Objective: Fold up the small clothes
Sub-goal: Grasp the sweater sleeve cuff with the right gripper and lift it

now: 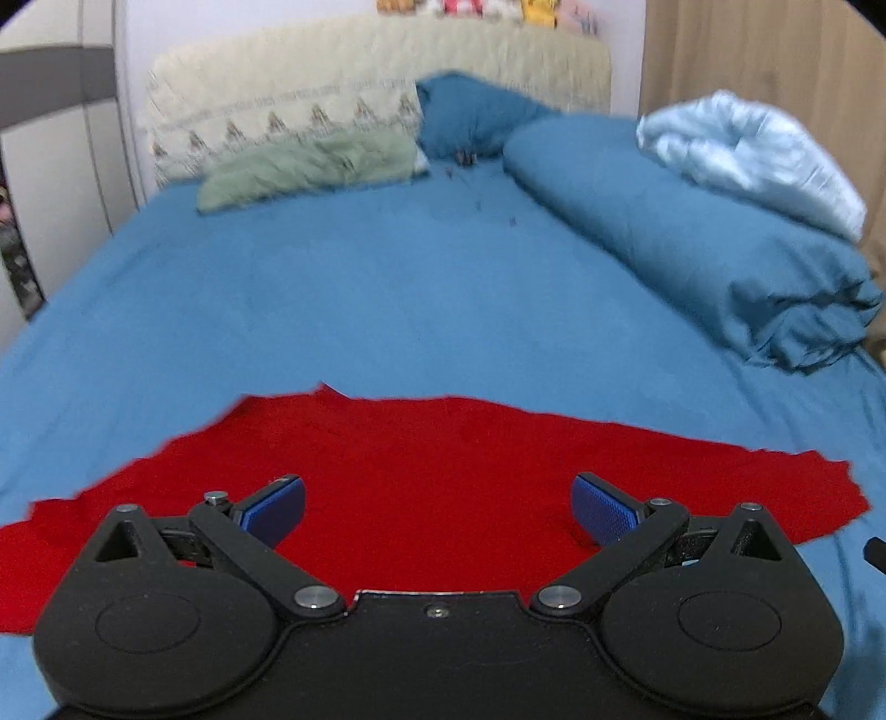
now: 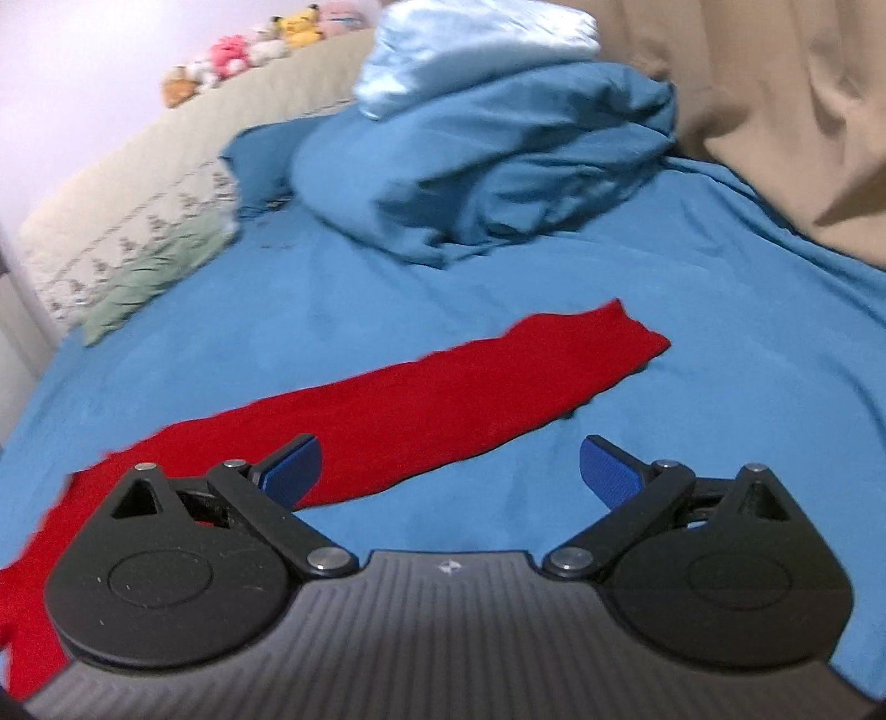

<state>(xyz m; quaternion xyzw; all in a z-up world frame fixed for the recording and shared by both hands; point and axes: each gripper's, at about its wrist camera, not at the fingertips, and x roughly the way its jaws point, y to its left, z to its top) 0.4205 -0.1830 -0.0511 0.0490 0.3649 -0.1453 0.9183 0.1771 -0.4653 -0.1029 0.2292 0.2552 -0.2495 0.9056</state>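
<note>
A red garment (image 1: 443, 471) lies spread flat on the blue bedsheet (image 1: 360, 299). In the left wrist view it fills the near bed from left to right, and my left gripper (image 1: 437, 509) hovers open above its middle, blue pads (image 1: 274, 509) wide apart with nothing between them. In the right wrist view the red garment (image 2: 432, 404) runs as a long strip from lower left to a sleeve end at upper right. My right gripper (image 2: 449, 471) is open over its near edge, left pad above the cloth, right pad (image 2: 609, 476) above bare sheet.
A rolled blue duvet (image 1: 692, 232) with a pale blue blanket (image 1: 747, 155) on it lies at the bed's right. A green pillow (image 1: 310, 166) and patterned cream headboard cover (image 1: 277, 111) are at the far end. Beige curtain (image 2: 775, 111) hangs on the right. Plush toys (image 2: 243, 50) line the headboard.
</note>
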